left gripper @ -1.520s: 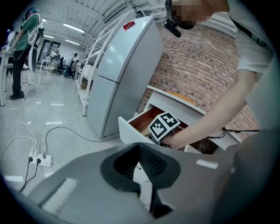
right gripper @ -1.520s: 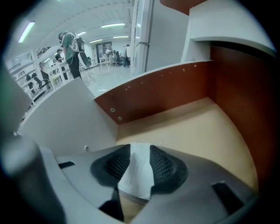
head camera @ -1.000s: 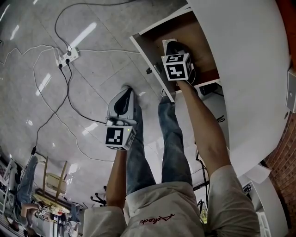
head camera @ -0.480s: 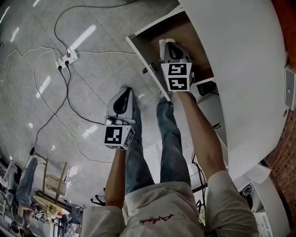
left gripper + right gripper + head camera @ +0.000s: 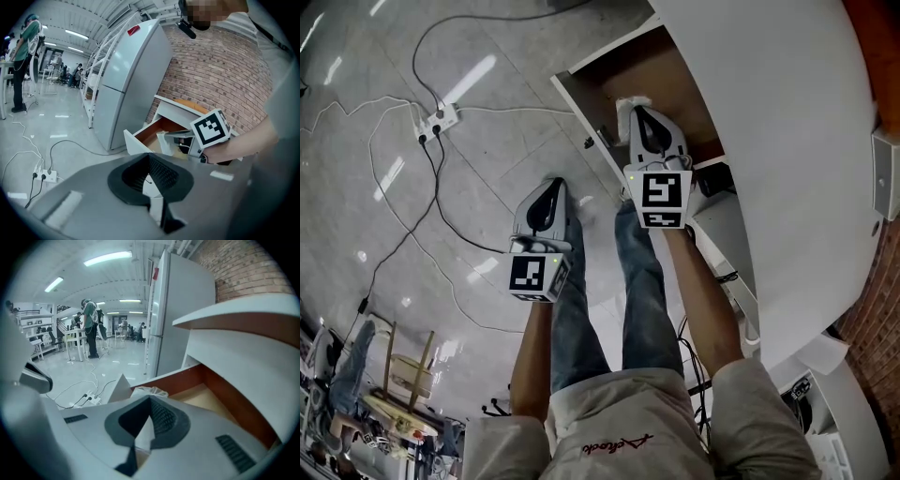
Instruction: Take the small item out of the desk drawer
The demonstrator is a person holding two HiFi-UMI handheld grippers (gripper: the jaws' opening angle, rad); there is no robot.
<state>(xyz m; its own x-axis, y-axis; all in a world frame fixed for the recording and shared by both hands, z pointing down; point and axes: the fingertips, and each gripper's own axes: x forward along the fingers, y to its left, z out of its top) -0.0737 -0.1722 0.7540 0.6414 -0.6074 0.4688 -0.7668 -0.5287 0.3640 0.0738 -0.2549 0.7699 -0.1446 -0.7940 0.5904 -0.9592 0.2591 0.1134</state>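
Observation:
The desk drawer stands pulled open, its brown wooden bottom showing. My right gripper is over the drawer's front part, shut on a small crinkled white item that sticks out past its tip. That item shows just beyond the closed jaws in the right gripper view, with the drawer behind it. My left gripper hangs over the floor, left of the drawer, shut and empty. From the left gripper view I see the right gripper with the white item at the drawer.
The white desk top overhangs the drawer on the right. A power strip and trailing cables lie on the tiled floor at left. The person's legs stand below the drawer. A tall grey refrigerator stands beside the desk against a brick wall.
My right gripper has drawn back out of the drawer toward the person, bringing the white item along. The left gripper has barely moved.

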